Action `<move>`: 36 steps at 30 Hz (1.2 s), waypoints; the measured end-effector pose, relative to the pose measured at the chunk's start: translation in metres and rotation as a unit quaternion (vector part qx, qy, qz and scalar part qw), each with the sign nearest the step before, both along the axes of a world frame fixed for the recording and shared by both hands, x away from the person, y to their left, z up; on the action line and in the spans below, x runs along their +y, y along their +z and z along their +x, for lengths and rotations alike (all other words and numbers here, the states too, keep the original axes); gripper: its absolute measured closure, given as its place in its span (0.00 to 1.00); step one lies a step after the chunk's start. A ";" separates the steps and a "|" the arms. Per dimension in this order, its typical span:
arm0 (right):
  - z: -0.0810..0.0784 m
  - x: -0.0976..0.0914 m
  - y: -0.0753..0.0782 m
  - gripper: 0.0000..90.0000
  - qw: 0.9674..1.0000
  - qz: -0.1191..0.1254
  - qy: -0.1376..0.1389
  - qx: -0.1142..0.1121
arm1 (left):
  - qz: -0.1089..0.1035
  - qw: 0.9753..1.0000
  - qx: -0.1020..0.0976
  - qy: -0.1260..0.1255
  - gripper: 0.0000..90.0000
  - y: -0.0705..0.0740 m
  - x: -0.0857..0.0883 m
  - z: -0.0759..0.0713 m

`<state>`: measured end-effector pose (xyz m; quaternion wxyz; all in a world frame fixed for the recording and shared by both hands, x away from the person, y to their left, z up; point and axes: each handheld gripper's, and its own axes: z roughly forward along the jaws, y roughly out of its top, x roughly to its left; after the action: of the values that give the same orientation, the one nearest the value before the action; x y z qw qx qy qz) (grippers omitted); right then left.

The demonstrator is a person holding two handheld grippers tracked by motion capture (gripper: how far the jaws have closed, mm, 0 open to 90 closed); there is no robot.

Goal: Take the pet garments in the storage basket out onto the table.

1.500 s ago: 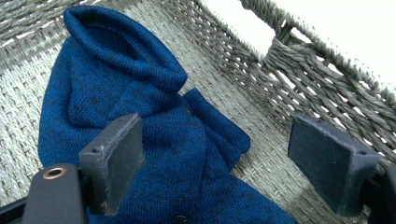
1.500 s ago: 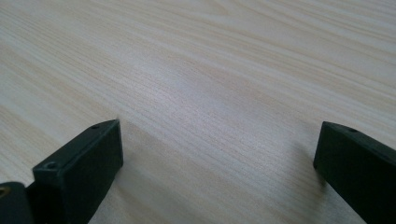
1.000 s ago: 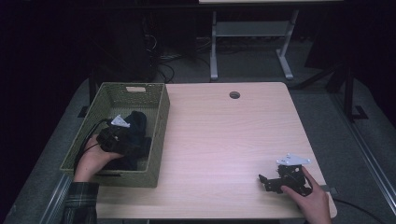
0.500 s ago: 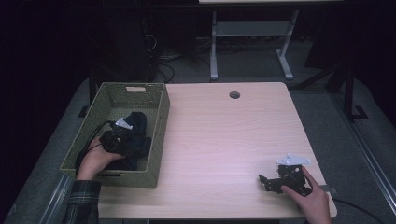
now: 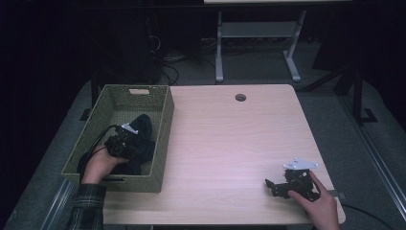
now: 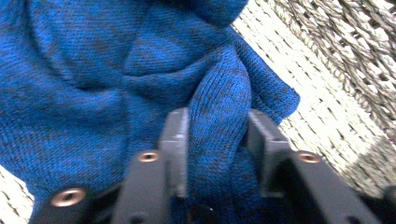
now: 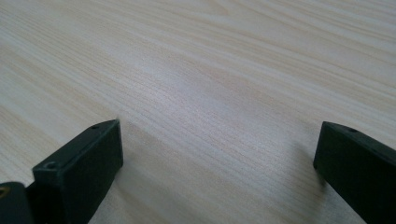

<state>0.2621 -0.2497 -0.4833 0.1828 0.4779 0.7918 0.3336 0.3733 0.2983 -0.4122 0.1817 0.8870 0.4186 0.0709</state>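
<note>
Inside basket (image 5: 163, 120), knit (image 6: 116, 84) hides L claw (image 6: 217, 140) tips

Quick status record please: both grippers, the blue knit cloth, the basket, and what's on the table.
left gripper: inside the basket, jaws just closed, now pinching a fold of the cloth
blue knit cloth: bunched up on the basket floor, not lifted
basket: green woven, at the table's left edge, upright
right gripper: jaws wide apart, nothing between them, resting low over bare wood at the near right
table: light wood, with a round hole near the far edge
</note>
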 end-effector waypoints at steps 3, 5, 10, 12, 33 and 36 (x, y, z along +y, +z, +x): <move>0.000 0.000 0.000 0.01 1.000 0.000 0.000 0.000 | -0.003 1.000 0.008 0.014 0.82 0.003 0.000 0.000; 0.000 0.000 0.000 0.01 1.000 0.000 0.000 0.000 | -0.009 1.000 0.004 0.018 0.84 0.006 0.002 0.000; 0.000 0.000 0.000 0.01 1.000 0.000 0.000 0.000 | -0.039 0.999 -0.021 0.029 0.84 0.020 0.007 -0.003; 0.000 0.000 0.000 0.01 1.000 0.000 0.000 0.000 | -0.049 0.998 -0.031 0.032 0.84 0.025 0.009 -0.005; 0.000 0.000 0.000 0.01 1.000 0.000 0.000 0.000 | -0.165 0.970 -0.158 0.080 0.84 0.089 0.025 -0.024; 0.000 0.000 0.000 0.01 1.000 0.001 -0.001 0.000 | -0.181 0.966 -0.167 0.077 0.84 0.097 0.025 -0.025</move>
<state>0.2620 -0.2497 -0.4833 0.1824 0.4786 0.7914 0.3337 0.3479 0.3236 -0.3149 0.4009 0.7796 0.4555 0.1550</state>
